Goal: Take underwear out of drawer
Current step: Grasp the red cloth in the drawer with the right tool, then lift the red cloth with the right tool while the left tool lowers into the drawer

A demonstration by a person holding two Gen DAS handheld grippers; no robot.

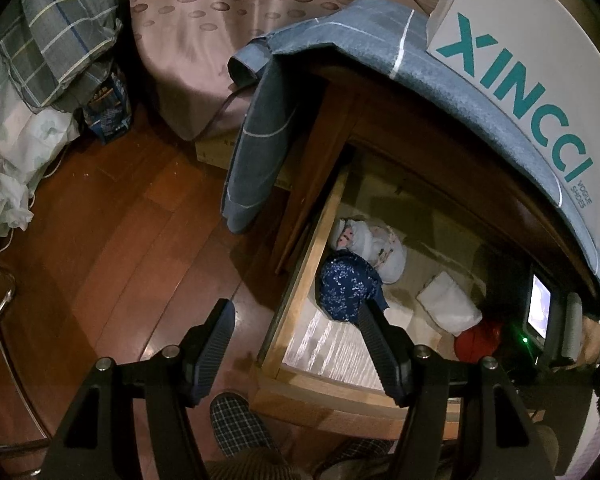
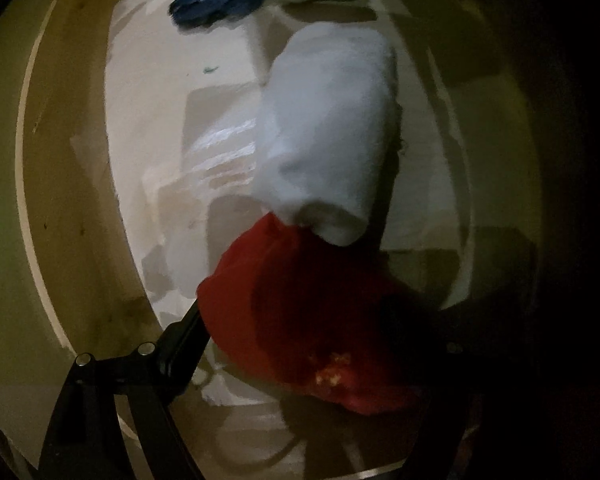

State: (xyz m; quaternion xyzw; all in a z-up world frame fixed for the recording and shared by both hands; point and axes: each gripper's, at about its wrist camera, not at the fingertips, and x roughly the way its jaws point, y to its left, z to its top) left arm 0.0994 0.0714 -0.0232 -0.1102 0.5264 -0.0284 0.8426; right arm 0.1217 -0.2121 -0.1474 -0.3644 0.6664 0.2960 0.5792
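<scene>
The open pale wooden drawer (image 1: 300, 280), lined with whitish paper, holds four bundles of cloth. In the left wrist view a dark blue rolled piece of underwear with small white flowers (image 1: 346, 286) lies against the drawer's left wall, with a white rolled piece printed in pink (image 1: 374, 248) touching it on the far side. To the right, apart from those two, lies a plain white folded piece (image 1: 448, 304), and at its near right corner a red bundle of underwear (image 1: 478, 342).

The left claw (image 1: 296, 312) hangs above the drawer's near left corner with its jaws moderately wide and nothing between them. Its left finger stands over the reddish wooden floor (image 1: 112, 232), and its right finger overlaps the near edge of the blue bundle in the picture; contact cannot be told.

The right claw (image 2: 320, 332) points down into the drawer, directly over the red bundle (image 2: 300, 320). Its jaws stand wide, the red cloth lying between them. The left finger (image 2: 188, 328) is just beside the cloth's left edge; the right finger is lost in shadow, so no pressing grip can be made out. The white folded piece (image 2: 324, 140) touches the red one on its far side.

A person's checked slipper (image 1: 236, 424) stands on the floor near the drawer front.
</scene>
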